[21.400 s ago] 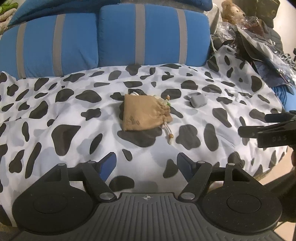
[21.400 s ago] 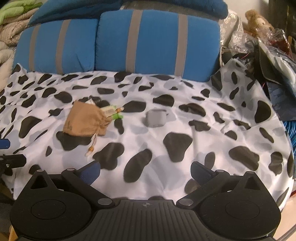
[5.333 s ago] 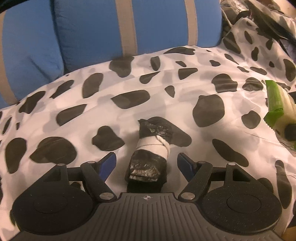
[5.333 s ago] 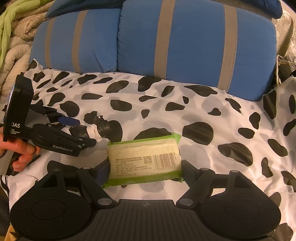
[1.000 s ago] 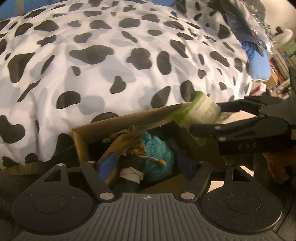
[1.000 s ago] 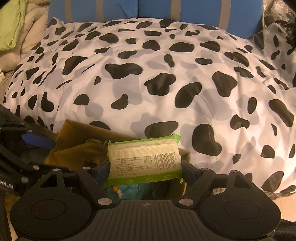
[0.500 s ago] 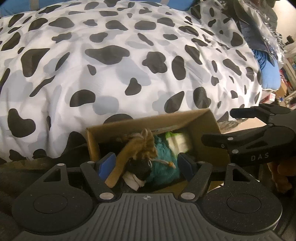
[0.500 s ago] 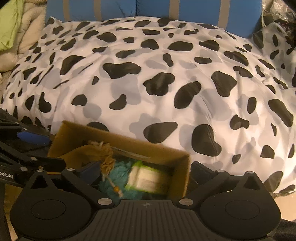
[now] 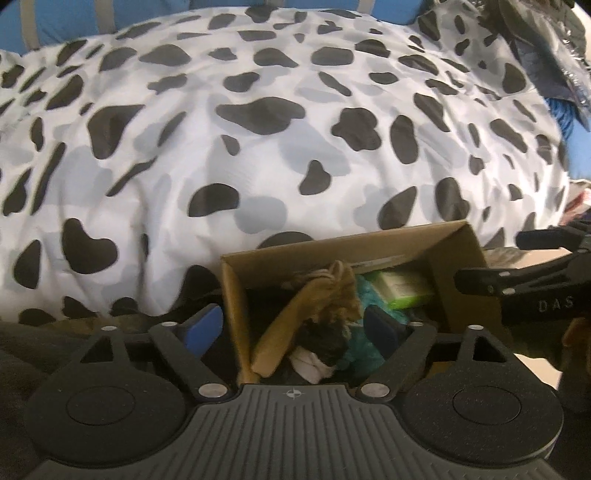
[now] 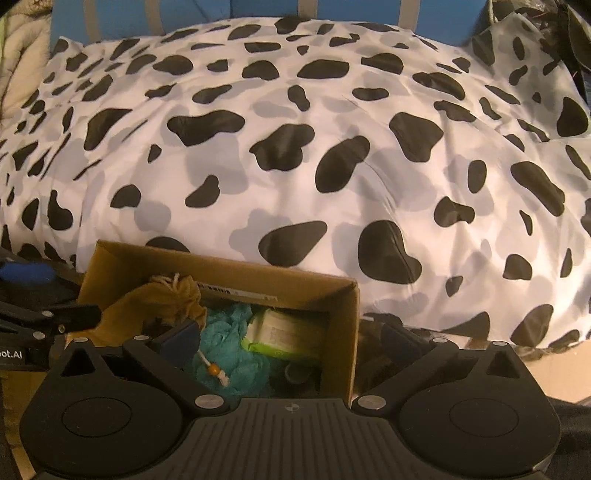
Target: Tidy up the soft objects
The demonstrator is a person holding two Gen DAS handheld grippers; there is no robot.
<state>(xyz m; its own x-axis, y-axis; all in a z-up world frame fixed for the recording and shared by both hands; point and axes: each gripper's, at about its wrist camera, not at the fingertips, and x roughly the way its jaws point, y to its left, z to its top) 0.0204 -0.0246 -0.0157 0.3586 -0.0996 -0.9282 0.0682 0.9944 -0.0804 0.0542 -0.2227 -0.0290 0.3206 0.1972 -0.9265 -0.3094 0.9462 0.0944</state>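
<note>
An open cardboard box (image 9: 456, 273) (image 10: 349, 332) stands against the near edge of the cow-print bed. Inside lie a tan drawstring pouch (image 9: 321, 295) (image 10: 155, 302), a teal fluffy item (image 10: 229, 339) (image 9: 364, 349), a green-edged tissue pack (image 10: 280, 334) (image 9: 404, 290) and a black-and-white rolled bundle (image 9: 317, 354). My left gripper (image 9: 293, 326) is open and empty above the box's left part. My right gripper (image 10: 291, 341) is open and empty above the box's right wall; it also shows in the left wrist view (image 9: 517, 284).
The cow-print bedcover (image 9: 258, 147) (image 10: 295, 147) fills the view behind the box. Blue striped cushions (image 10: 184, 14) line the far edge. Clutter in plastic bags (image 9: 546, 44) lies at the far right. The floor (image 10: 546, 373) shows at the right of the box.
The right gripper opened and dropped the tissue pack into the box a second ago. The left gripper let go of the rolled bundle in the box. Both have drawn back slightly.
</note>
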